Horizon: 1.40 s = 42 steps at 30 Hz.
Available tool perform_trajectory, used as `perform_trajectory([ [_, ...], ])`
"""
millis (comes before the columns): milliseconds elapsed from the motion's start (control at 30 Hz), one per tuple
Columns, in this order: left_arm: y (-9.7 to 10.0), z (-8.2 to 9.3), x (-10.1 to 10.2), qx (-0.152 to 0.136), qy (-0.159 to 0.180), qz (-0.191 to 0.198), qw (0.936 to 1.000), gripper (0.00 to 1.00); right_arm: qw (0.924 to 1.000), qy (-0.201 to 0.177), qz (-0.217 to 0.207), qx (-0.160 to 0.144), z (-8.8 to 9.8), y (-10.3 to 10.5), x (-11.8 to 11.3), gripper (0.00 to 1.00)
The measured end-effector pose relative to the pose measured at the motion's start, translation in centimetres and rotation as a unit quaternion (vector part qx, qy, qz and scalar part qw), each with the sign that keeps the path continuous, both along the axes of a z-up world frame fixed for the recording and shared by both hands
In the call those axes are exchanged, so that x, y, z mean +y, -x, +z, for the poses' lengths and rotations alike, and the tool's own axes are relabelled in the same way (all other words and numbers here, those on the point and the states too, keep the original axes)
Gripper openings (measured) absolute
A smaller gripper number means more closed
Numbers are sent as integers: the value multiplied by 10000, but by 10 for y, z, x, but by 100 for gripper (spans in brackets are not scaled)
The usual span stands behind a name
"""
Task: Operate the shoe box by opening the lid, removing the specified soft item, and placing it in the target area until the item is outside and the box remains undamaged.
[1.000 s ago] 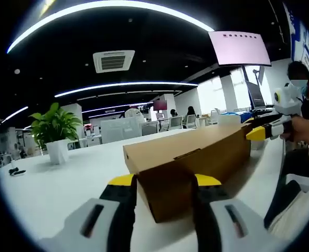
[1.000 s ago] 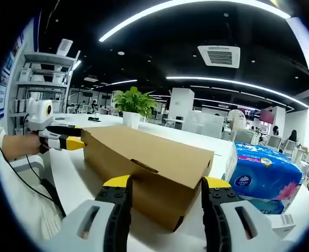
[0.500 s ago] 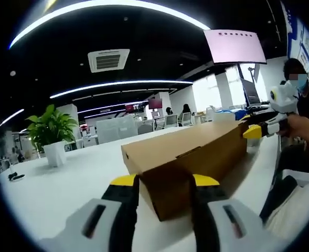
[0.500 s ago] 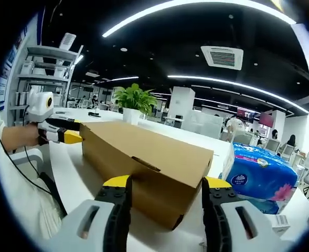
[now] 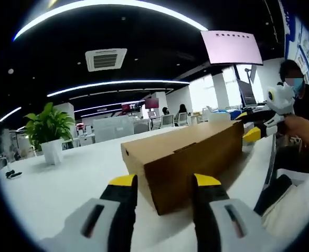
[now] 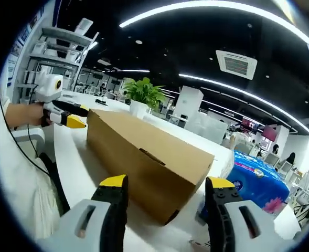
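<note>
Our left tool (image 5: 159, 186) and right tool (image 6: 167, 188) both stand with jaws apart, one at each end of the closed brown cardboard shoe box (image 6: 144, 157) lying on the white surface (image 5: 65, 184). We judge the lid-opening step is at hand; next we need to catch the lid's edge and lift gently.

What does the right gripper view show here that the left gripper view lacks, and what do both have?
Right gripper view: a blue tissue pack beside the box's near end, and shelving at far left. Left gripper view: a pale hanging screen and a seated person. Both share the closed cardboard shoe box on the white table, a potted plant, and one gripper at each end of the box, jaws open.
</note>
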State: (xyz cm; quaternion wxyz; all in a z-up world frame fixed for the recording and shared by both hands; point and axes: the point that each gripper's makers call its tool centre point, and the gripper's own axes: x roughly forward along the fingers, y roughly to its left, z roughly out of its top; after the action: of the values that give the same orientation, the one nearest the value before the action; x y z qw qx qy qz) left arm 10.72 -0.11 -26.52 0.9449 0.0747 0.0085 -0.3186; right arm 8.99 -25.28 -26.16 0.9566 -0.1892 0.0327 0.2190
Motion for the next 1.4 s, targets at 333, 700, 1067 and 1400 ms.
perform_trajectory([
  [333, 2, 49, 30, -855, -251, 16, 9960, 44, 9942, -900, 401, -427, 59, 14, -4, 55],
  [700, 12, 111, 93, -1014, 162, 420, 9938, 47, 9889, -996, 139, -1095, 120, 22, -27, 55],
  [1067, -2, 90, 87, -798, 384, 405, 9953, 52, 9927, -609, 68, -1038, 103, 20, -9, 53],
  [1400, -5, 72, 69, -508, 150, 23, 9986, 53, 9949, -332, -243, -916, 87, 23, -17, 54],
])
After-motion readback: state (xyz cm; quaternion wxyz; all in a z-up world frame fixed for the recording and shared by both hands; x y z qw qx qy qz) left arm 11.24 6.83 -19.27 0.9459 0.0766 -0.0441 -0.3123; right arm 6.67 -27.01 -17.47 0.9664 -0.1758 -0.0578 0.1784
